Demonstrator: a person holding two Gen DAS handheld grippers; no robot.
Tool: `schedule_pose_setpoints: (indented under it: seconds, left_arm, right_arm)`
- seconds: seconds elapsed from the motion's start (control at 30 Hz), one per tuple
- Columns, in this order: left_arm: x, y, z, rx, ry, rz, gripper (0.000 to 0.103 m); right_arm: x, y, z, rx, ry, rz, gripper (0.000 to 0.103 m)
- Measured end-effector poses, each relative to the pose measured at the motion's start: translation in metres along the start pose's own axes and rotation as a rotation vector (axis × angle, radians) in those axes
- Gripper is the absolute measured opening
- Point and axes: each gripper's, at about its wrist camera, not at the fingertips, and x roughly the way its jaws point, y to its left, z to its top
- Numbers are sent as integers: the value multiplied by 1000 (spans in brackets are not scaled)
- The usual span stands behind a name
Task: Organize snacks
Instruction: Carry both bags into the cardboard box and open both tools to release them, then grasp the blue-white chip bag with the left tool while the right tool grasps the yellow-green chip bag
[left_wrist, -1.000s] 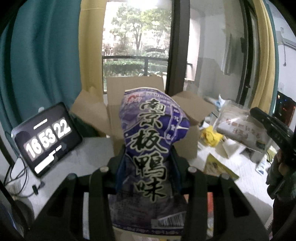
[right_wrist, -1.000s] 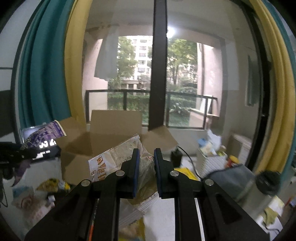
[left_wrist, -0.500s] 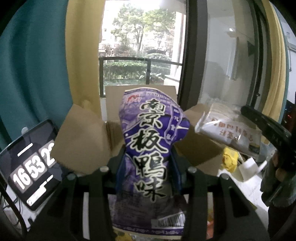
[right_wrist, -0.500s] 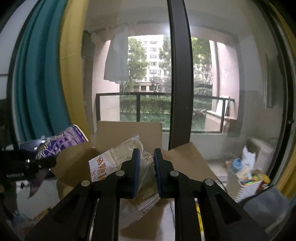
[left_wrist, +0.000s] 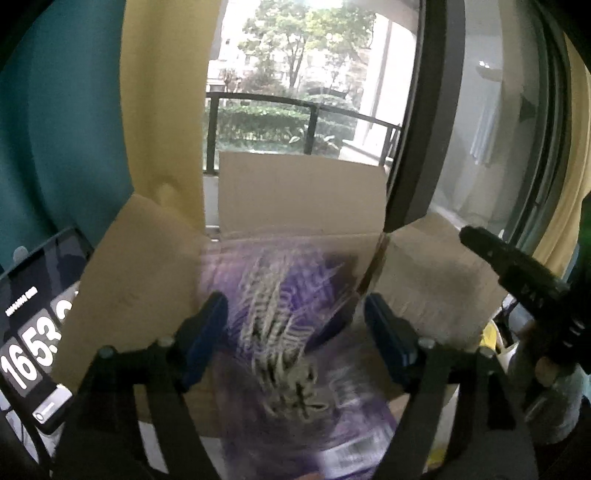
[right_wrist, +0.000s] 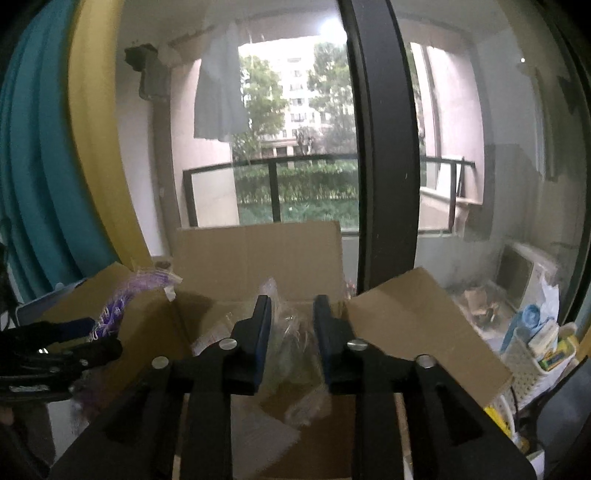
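As both grippers hang over the open cardboard box (left_wrist: 299, 192), left gripper (left_wrist: 293, 321) jaws are opening w/ a blurred purple snack bag (left_wrist: 291, 332) loose between; right gripper (right_wrist: 291, 321) jaws are opening around a clear packet (right_wrist: 290, 328), prob. dropping both inside.

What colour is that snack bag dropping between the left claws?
Purple with pale lettering, blurred; the snack bag shows best in the left wrist view.

You see one cardboard box (right_wrist: 258, 254), two snack bags, purple (left_wrist: 291, 332) and clear (right_wrist: 291, 332), one clock tablet (left_wrist: 33, 332).
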Motion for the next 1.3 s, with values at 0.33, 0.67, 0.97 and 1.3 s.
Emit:
schedule_pose_setpoints:
  seconds: [0.33, 0.67, 0.97, 1.3]
  left_arm:
    - [-48, -1, -8, 15, -40, -8, 87]
    - [-105, 9, -29, 29, -70, 13, 87]
    - [-148, 36, -83, 4, -16, 50, 87]
    - [-161, 74, -155, -95, 102, 66, 87]
  right_arm:
    - [-29, 5, -4, -2, 20, 38, 54]
    - [-75, 19, -21, 8, 64, 102, 55]
    - [-92, 54, -49, -2, 147, 183, 55]
    - [-78, 122, -95, -119, 309, 290, 62]
